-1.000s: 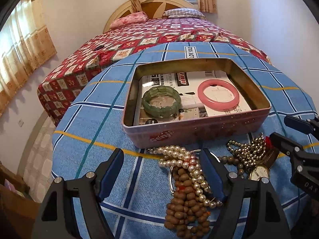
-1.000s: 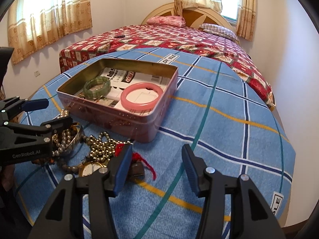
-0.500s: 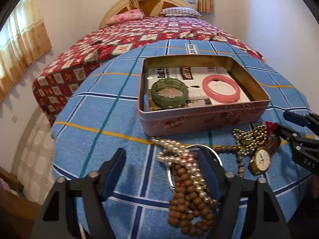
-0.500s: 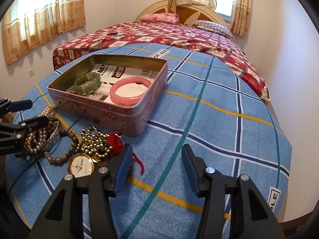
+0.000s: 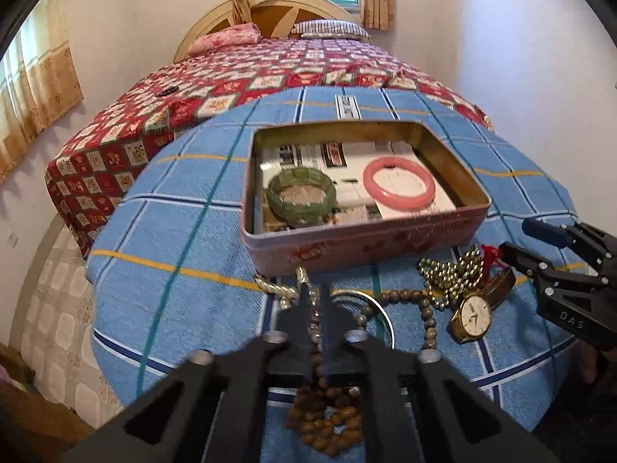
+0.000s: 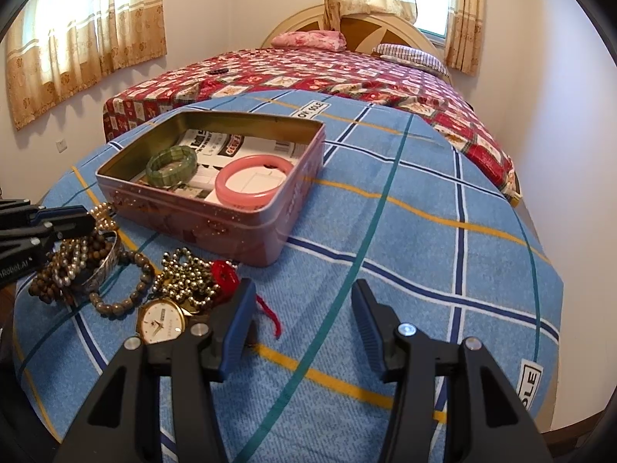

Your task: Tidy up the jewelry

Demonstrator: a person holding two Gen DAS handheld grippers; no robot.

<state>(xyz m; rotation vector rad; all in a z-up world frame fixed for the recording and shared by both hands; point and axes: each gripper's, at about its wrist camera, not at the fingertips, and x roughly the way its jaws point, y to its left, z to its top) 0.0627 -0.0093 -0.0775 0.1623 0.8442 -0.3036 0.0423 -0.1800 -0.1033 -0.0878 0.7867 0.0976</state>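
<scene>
Left gripper [image 5: 314,301] fingers pressed together, pinching pearl string [image 5: 287,289] where it crosses brown bead bracelet [image 5: 327,420], just in front of pink tin [image 5: 366,239]. Right gripper [image 6: 304,332] fingers spread, nothing between, above blue checked cloth [image 6: 424,231]. Tin holds green bracelet [image 5: 300,196] and pink bangle [image 5: 399,187], apart. Watch [image 6: 160,322], gold bead chain [image 6: 185,274], silver bangle [image 6: 104,266] beside tin on cloth.

White walls [image 6: 246,7] enclose a bedroom. A bed [image 6: 308,73] with a red patchwork quilt and arched wooden headboard [image 5: 285,13] fills the upper middle of the frame. Beige patterned curtains [image 6: 85,27] hang upper left, daylight glowing through them.
</scene>
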